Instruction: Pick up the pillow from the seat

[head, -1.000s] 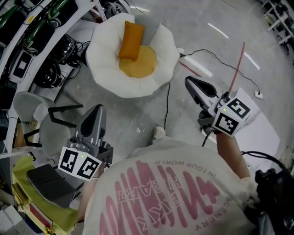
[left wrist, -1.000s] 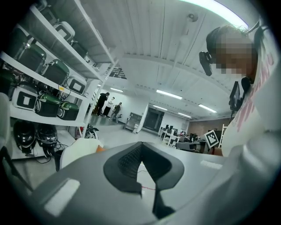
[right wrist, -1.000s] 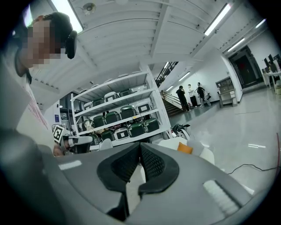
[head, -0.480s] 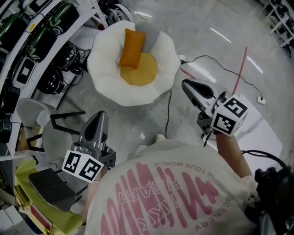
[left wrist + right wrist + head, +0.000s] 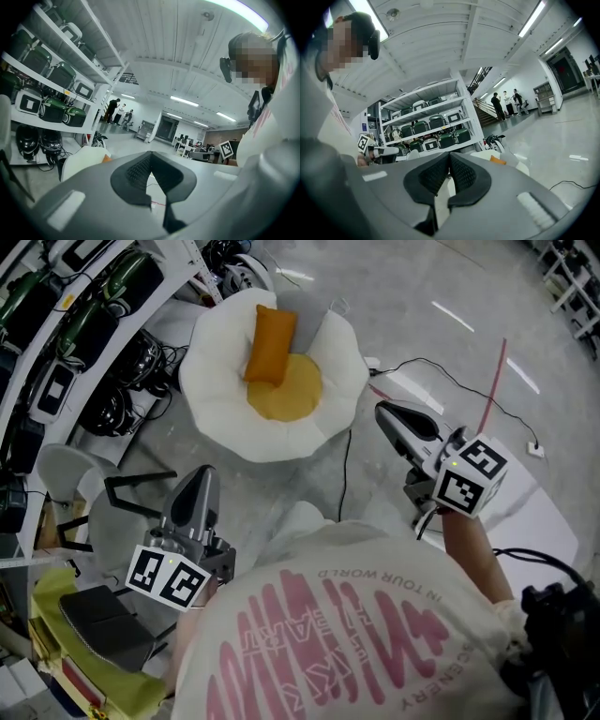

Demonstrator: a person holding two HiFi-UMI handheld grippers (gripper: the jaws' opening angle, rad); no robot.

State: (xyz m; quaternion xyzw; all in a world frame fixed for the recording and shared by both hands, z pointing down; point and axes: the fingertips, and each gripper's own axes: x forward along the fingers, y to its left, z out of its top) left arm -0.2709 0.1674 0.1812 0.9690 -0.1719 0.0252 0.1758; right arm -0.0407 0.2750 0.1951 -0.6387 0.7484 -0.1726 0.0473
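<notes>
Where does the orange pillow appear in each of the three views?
Head view: orange pillow at top centre, on the white seat.
Left gripper view: a small orange sliver, low and left of centre.
Right gripper view: a small orange sliver, low and right of centre.
Shared landmark: the white seat.

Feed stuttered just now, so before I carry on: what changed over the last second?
Nothing taken or let go. The person's leg has stepped forward, covering the shoe. Left gripper and right gripper stay shut and empty, short of the seat; the pillow still lies on it, untouched.
</notes>
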